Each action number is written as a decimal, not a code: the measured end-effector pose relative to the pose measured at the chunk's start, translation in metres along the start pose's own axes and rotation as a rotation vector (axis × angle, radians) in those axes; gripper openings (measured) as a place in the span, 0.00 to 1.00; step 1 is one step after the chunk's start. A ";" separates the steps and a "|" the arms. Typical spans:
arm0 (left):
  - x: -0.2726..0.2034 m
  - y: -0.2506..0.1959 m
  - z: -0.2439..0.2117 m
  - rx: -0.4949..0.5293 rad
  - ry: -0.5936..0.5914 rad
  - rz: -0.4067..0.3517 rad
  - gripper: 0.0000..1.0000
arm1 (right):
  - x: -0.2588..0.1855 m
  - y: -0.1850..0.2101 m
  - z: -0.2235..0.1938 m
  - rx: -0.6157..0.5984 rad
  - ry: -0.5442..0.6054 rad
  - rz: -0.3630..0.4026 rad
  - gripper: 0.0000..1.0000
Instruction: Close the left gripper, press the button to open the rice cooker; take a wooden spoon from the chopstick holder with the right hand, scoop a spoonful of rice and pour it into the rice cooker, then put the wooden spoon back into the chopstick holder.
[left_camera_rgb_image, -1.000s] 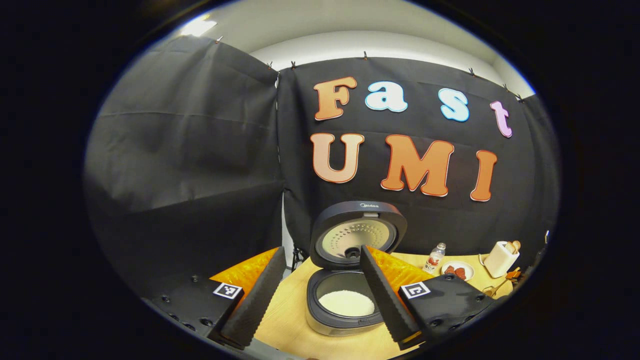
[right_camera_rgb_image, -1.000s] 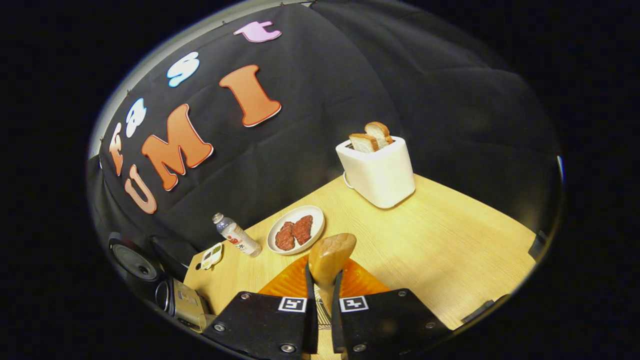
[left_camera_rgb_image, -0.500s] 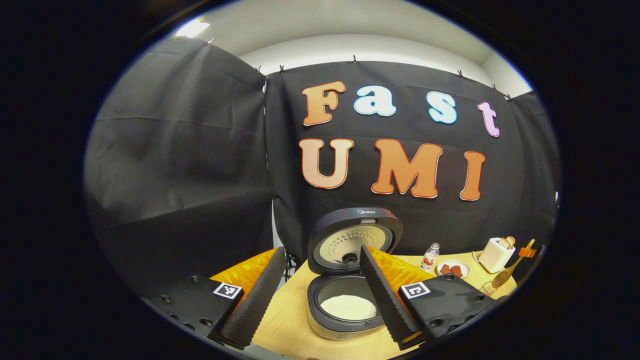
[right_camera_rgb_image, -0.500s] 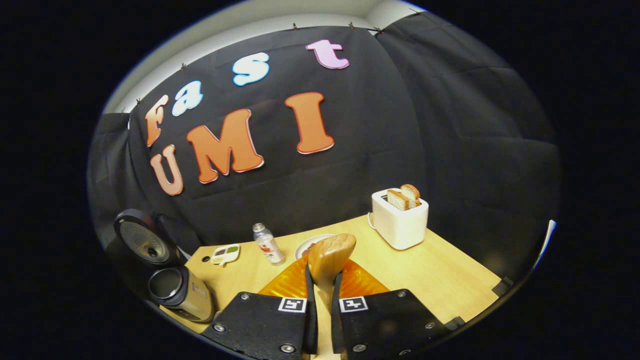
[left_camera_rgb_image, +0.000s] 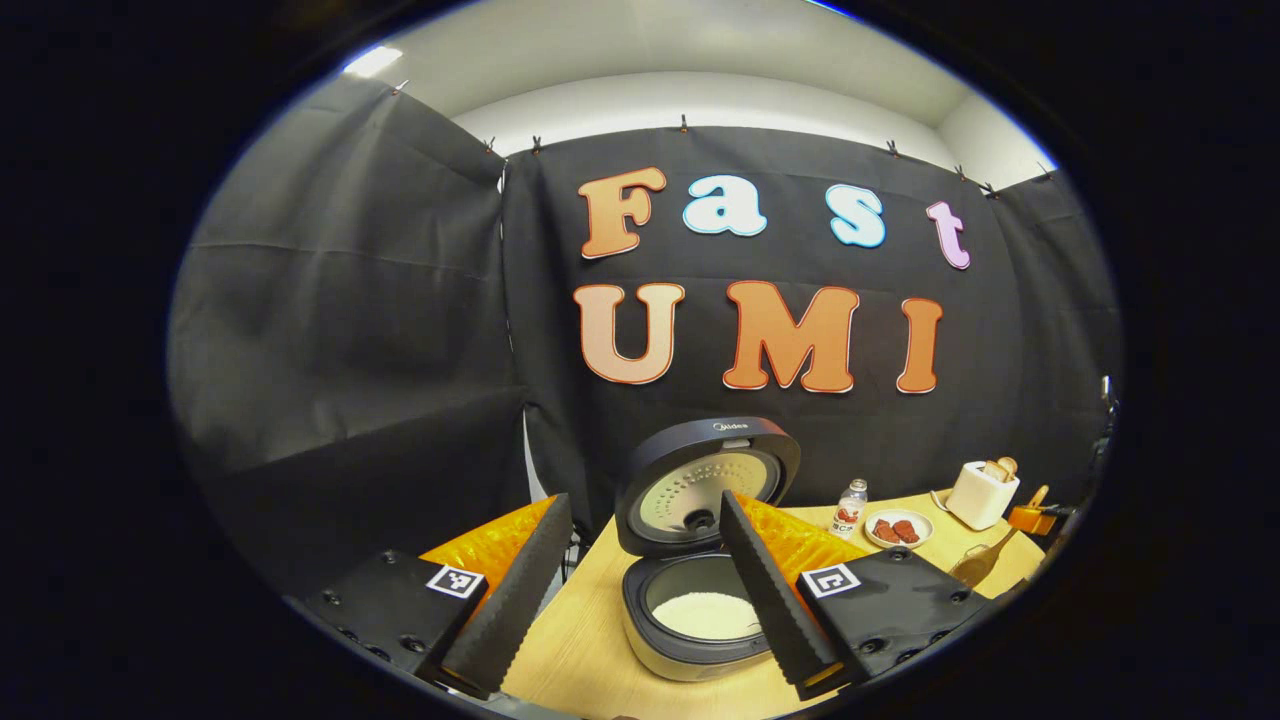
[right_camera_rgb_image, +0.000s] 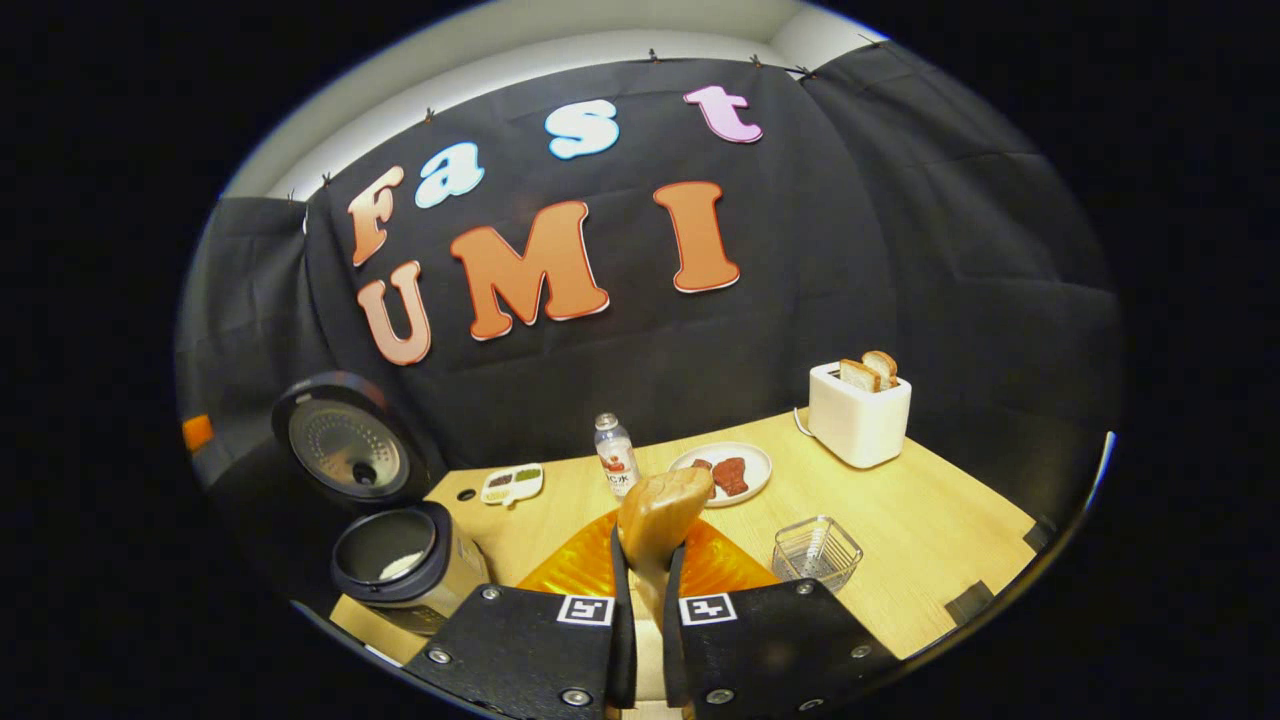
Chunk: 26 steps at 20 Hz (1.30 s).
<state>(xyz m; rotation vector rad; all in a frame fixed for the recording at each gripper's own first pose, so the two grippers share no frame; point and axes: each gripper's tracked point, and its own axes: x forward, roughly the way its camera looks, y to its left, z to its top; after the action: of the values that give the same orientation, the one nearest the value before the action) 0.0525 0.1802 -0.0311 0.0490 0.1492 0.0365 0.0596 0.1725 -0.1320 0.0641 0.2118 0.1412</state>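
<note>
Right gripper (right_camera_rgb_image: 641, 625) swung left since earlier, clamped on wooden spoon (right_camera_rgb_image: 660, 517); rice cooker (right_camera_rgb_image: 405, 555) now nearer, chopstick holder (right_camera_rgb_image: 816, 549) uncovered. Left gripper (left_camera_rgb_image: 640, 590) fingers apart, seemingly steady. Wooden table (right_camera_rgb_image: 930, 540).

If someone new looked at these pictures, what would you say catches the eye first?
Probably the rice cooker at the table's left end, its lid standing open over white rice. Next, the wooden spoon clamped in the right tool, bowl upward, close to the camera. Behind it, the white toaster with two bread slices stands near the wall.
</note>
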 end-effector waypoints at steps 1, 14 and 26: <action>-0.001 0.003 -0.001 0.002 0.003 -0.002 0.98 | 0.004 -0.002 -0.012 -0.025 0.010 -0.029 0.10; 0.003 0.031 -0.022 0.011 0.029 -0.008 0.98 | 0.013 -0.003 -0.109 0.013 0.125 -0.147 0.10; 0.012 0.019 -0.024 0.016 0.029 -0.025 0.98 | 0.028 0.014 -0.146 0.740 0.216 -0.072 0.10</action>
<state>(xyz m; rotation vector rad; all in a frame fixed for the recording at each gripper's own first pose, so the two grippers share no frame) 0.0604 0.2010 -0.0558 0.0625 0.1792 0.0112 0.0533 0.1977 -0.2791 0.7789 0.4740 -0.0095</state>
